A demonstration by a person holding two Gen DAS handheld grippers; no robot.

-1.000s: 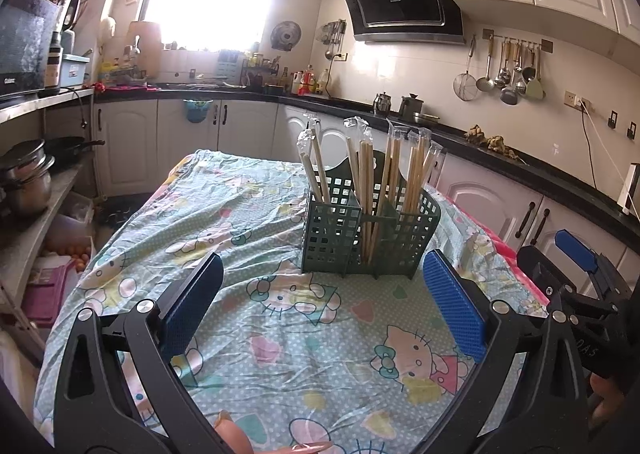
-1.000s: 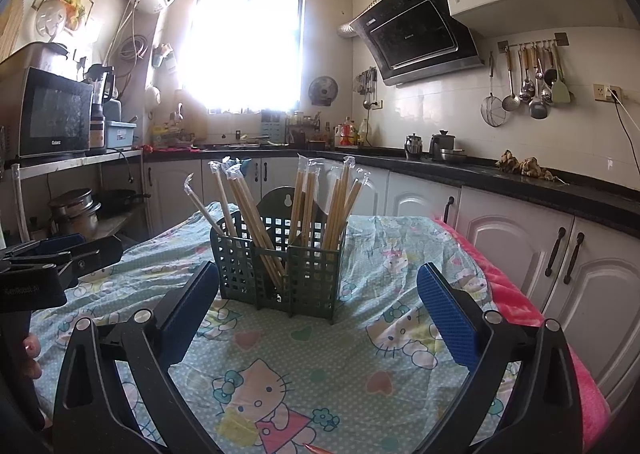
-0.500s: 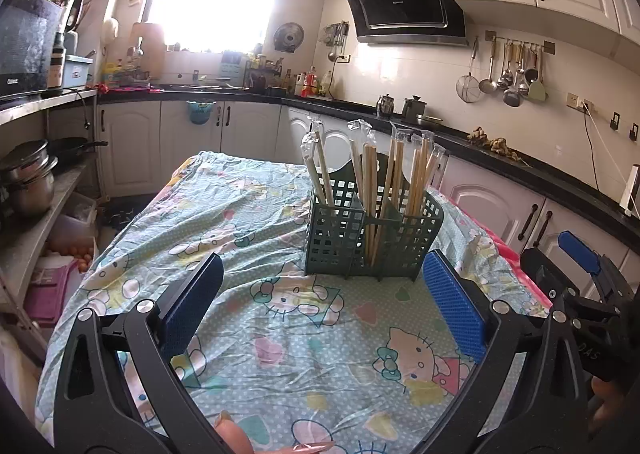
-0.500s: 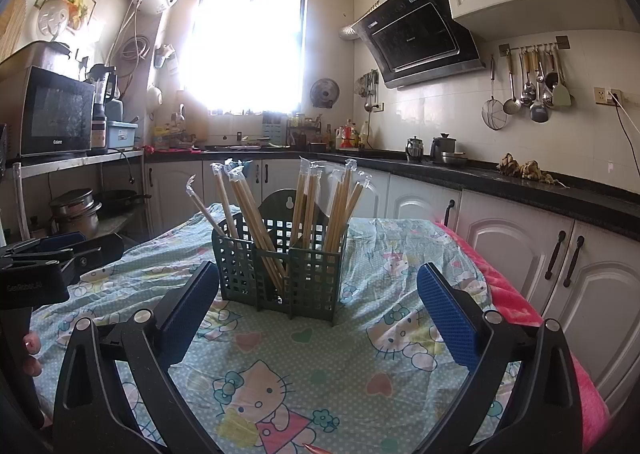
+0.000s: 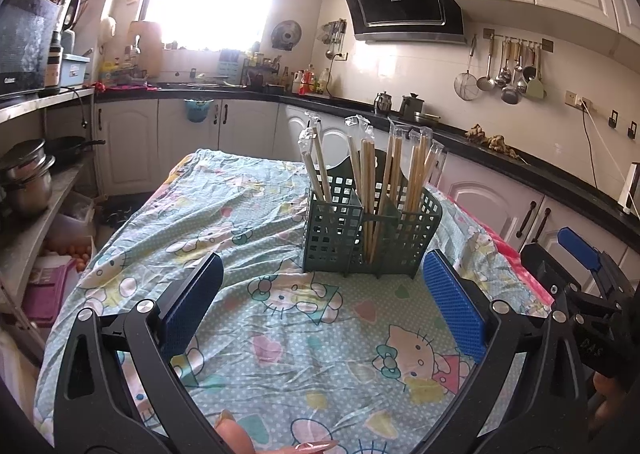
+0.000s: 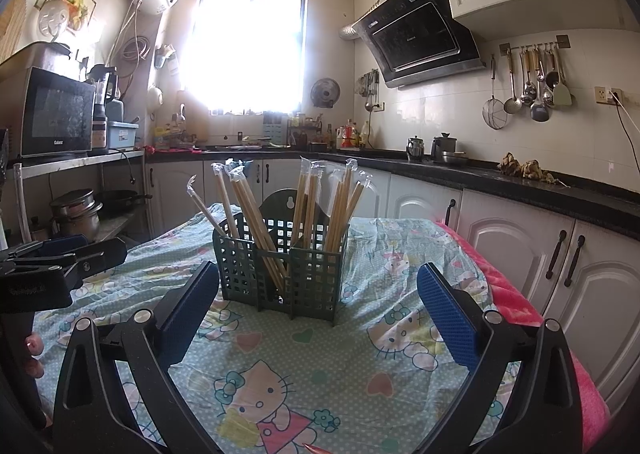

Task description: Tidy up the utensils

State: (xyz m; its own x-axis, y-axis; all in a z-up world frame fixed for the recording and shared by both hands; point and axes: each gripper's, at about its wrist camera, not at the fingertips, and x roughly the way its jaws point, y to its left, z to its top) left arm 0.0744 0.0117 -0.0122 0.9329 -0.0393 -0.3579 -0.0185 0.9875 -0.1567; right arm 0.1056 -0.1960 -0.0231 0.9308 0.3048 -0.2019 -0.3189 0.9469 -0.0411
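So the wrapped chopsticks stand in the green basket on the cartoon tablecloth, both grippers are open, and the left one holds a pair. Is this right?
One detail is wrong: the left gripper holds nothing. The left wrist view shows only tablecloth between its open fingers. The rest stands: the wrapped chopsticks stand in the green basket, and the right gripper is open too.
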